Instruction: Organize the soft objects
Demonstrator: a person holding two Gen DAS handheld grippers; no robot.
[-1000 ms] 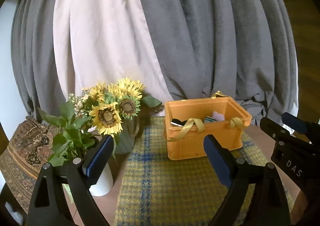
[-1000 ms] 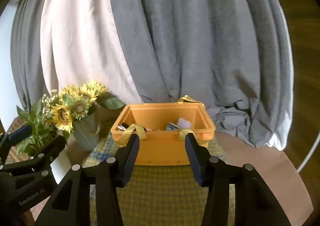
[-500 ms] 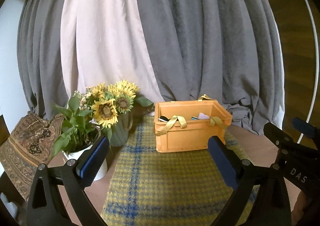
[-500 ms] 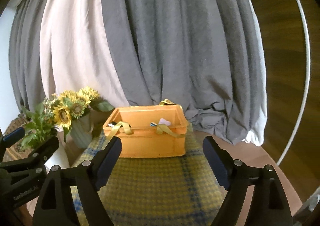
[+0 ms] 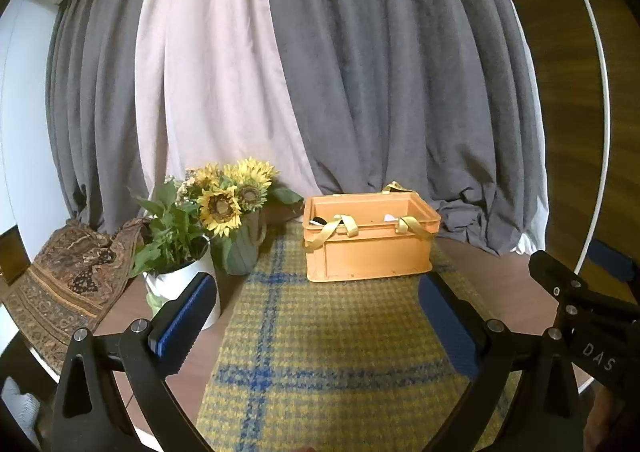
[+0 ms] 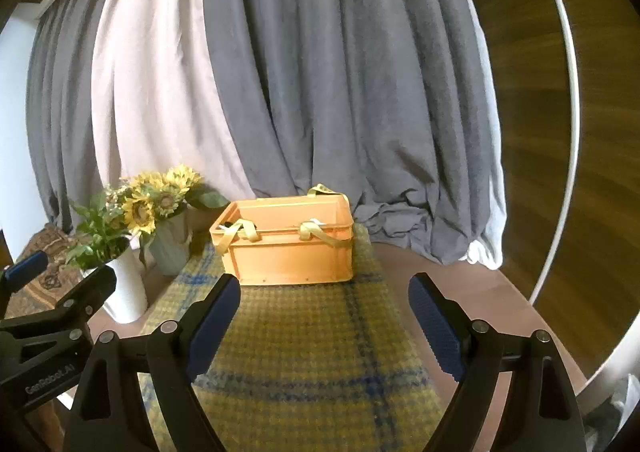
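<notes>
At nine o'clock a white pot of greenery [image 5: 182, 280] stands beside the sunflowers [image 5: 232, 200]. At twelve o'clock sits the orange crate [image 5: 370, 248] on the plaid cloth [image 5: 320, 332], yellow ribbons [image 5: 340, 228] draped over its rim. The left gripper [image 5: 316, 326] is opening, nothing between its pads. The right gripper [image 6: 324, 326] is spread wide and empty too.

Grey curtains [image 5: 400, 72] and a pale pink curtain [image 5: 208, 84] hang behind a round table [image 6: 492, 316]; wood floor [image 6: 592, 172] lies to the right.
</notes>
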